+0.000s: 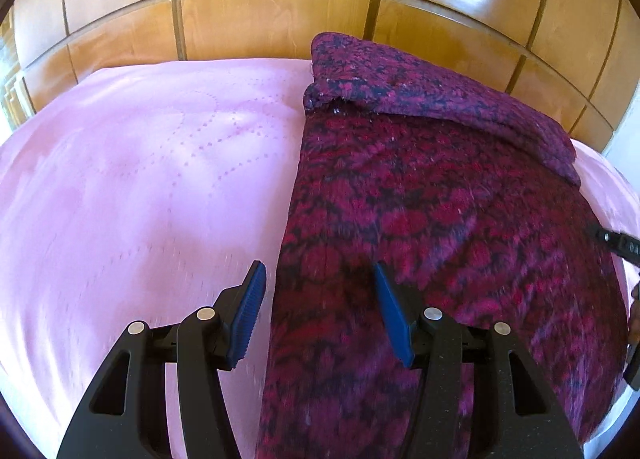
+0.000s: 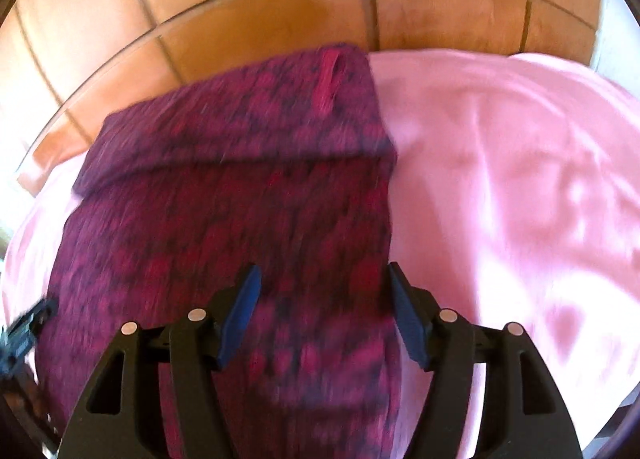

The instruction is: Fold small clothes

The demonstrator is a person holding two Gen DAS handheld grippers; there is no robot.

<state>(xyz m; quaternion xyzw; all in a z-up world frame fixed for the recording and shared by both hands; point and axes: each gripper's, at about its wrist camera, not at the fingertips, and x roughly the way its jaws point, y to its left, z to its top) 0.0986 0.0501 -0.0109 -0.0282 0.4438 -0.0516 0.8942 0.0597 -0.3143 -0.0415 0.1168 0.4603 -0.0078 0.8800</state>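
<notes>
A fuzzy magenta and dark patterned garment (image 1: 432, 219) lies flat on a pink bedspread (image 1: 140, 179), its far end folded back over itself. My left gripper (image 1: 318, 283) is open above the garment's left edge, blue pads apart and holding nothing. In the right wrist view the same garment (image 2: 224, 219) lies on the bedspread (image 2: 520, 199); my right gripper (image 2: 324, 283) is open above its right edge and empty. The tip of the right gripper shows at the left wrist view's right edge (image 1: 618, 243). The left gripper shows at the right wrist view's left edge (image 2: 24, 331).
A glossy wooden panelled headboard (image 1: 280, 11) stands behind the bed, also in the right wrist view (image 2: 280, 11). Bare pink bedspread lies to the left of the garment in the left view and to its right in the right view.
</notes>
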